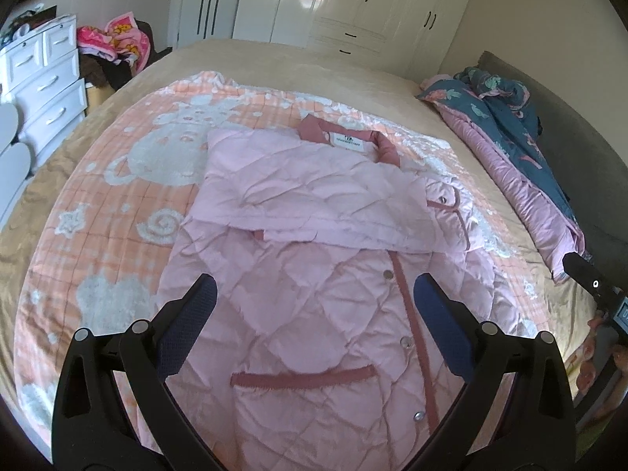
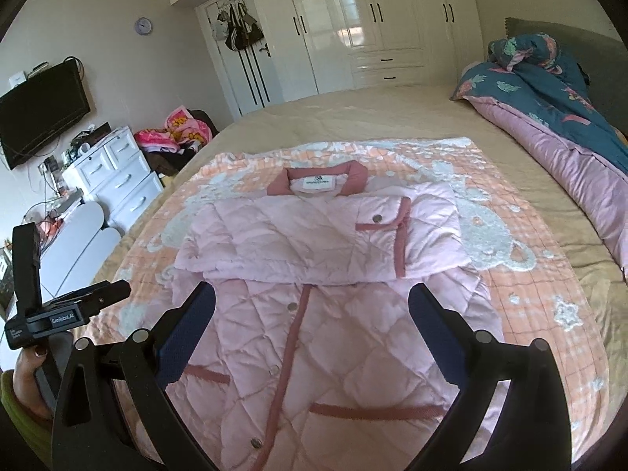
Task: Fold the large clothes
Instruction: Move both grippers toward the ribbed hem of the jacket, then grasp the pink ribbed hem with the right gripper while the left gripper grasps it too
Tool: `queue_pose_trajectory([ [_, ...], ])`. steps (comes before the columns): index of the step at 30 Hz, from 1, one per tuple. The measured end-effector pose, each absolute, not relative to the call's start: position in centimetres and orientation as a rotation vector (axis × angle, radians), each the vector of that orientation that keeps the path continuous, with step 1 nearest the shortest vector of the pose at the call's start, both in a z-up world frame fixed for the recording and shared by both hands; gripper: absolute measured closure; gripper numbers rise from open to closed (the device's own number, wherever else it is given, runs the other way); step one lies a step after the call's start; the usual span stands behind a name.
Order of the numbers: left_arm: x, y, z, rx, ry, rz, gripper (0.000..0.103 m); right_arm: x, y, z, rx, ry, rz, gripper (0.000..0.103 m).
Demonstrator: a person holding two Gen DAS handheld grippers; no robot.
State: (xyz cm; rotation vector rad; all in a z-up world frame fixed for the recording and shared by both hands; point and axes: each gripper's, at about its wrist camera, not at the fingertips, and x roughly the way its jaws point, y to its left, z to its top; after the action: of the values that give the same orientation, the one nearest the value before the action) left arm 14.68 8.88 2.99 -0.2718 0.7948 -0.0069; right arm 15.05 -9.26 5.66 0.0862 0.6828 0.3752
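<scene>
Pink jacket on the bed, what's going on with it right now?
A person holding a gripper in each hand is folding the pink quilted jacket, spread on a peach patterned blanket on the bed. Its sleeves are folded across the chest below the collar; the lower half lies flat. The left gripper and the right gripper are both open above the lower part, holding nothing.

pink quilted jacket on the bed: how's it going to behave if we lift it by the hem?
The pink quilted jacket will probably droop and bend at the grip: it creases softly where its sleeves are folded across the chest. The padding looks puffy, so likely light for its bulk. Its sheen hints at slippery fabric, so the folded sleeves may slide off. Both the left gripper and right gripper are open above it.
</scene>
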Motion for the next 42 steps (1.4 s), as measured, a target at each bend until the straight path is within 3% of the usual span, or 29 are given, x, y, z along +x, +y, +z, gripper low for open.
queue_pose_trajectory([
  [42, 6.3, 12.8, -7.3, -0.263, 0.933, 0.105, 0.009, 9.0, -21.6, -6.9, 0.076, 0.937, 0.141, 0.005],
])
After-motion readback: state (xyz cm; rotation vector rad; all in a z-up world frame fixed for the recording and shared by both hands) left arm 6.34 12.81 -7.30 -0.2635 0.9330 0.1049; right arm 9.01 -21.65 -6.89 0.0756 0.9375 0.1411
